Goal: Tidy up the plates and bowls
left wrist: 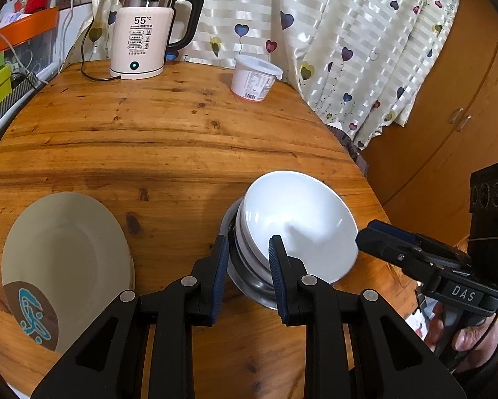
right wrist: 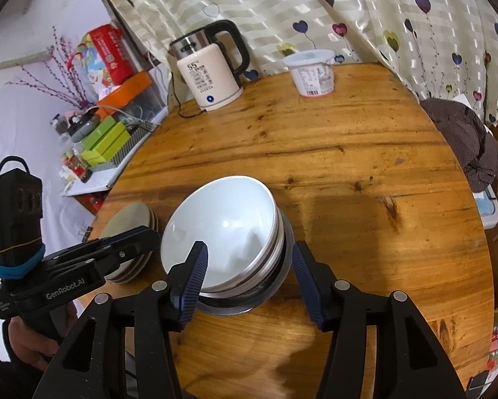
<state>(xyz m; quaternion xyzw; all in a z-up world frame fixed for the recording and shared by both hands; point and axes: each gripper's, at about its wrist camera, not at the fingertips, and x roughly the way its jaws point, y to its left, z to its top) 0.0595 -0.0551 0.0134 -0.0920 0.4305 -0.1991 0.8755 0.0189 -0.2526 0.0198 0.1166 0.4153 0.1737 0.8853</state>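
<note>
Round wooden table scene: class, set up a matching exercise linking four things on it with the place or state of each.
Things:
1. white ceramic bowl
2. beige plate stack
3. cream electric kettle
4. white plastic tub

Places or states:
A. far edge, display reading 55
B. lidded, by the heart-print curtain
C. top of a bowl stack in a steel bowl
D. left of the bowls, blue motif on rim

Pairs: 1-C, 2-D, 3-A, 4-B

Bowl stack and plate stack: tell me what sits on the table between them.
Nothing sits there. In the left wrist view, only bare table separates the bowl stack from the plate stack, though the open left gripper has one finger over that gap.
</note>
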